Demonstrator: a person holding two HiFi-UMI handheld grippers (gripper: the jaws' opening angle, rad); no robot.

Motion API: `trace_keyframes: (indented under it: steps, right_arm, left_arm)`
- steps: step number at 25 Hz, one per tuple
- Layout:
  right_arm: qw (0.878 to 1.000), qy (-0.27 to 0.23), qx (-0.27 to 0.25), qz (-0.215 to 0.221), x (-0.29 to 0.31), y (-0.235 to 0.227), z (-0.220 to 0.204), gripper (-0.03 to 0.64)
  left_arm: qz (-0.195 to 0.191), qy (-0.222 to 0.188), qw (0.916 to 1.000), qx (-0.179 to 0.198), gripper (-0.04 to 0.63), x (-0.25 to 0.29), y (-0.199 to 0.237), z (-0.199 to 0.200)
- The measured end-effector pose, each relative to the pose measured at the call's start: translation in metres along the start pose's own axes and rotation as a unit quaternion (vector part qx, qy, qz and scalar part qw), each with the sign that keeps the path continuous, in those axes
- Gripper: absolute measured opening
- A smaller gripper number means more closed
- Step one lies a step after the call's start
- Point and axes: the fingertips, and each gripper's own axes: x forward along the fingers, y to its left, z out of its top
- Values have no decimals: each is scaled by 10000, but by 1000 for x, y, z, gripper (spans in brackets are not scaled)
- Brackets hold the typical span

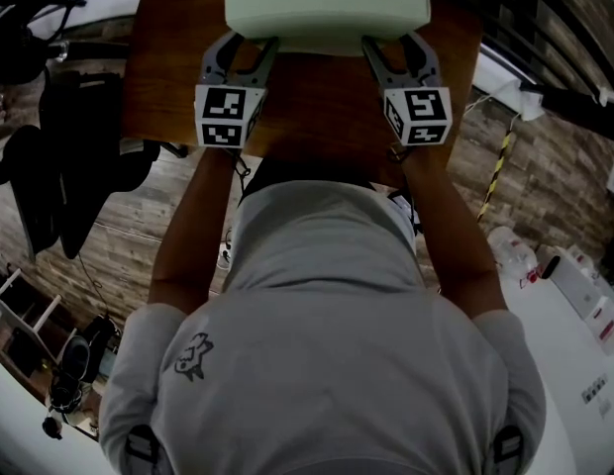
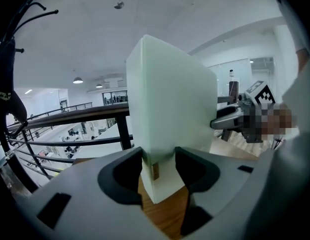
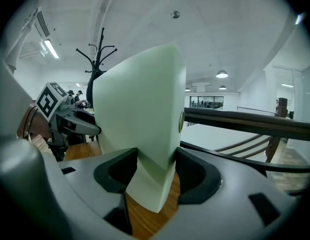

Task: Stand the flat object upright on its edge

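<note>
wooden table point(image 1: 317, 92) under upright pale slab point(image 1: 327, 8), left tongs point(image 1: 246, 49) and right tongs point(image 1: 396, 47) clamped on it

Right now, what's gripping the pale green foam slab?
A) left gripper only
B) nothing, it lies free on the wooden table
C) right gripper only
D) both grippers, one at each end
D: the pale green foam slab has the left gripper clamped on one end and the right gripper on the other, jaws pressed against its faces.
</note>
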Motion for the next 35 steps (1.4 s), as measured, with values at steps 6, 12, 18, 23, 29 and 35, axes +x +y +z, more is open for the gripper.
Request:
trace_keyframes:
  steps: [6, 12, 18, 23, 29, 35]
  right_arm:
    - [9998, 167, 112, -79, 11, 3, -17, 241]
    - [9995, 268, 106, -161, 18, 4, -25, 241]
    - [9991, 339, 94, -223, 23, 4, -32, 241]
    - [9989, 382, 52, -269, 25, 5, -38, 241]
    - [9985, 443, 91, -313, 27, 7, -45, 241]
    - [9984, 480, 124, -258, 24, 7, -51, 241]
  left_arm:
    - [-66, 65, 10000, 19, 213, 11, 5, -14]
    - [-160, 81, 9998, 52, 213, 18, 9, -23]
    - [-189, 138, 9997, 96, 213, 24, 10, -30]
    - [-236, 175, 9995, 87, 213, 26, 11, -37]
    - [-286, 213, 9993, 57, 213, 29, 11, -44]
    - [-326, 248, 9991, 92, 218, 31, 9, -49]
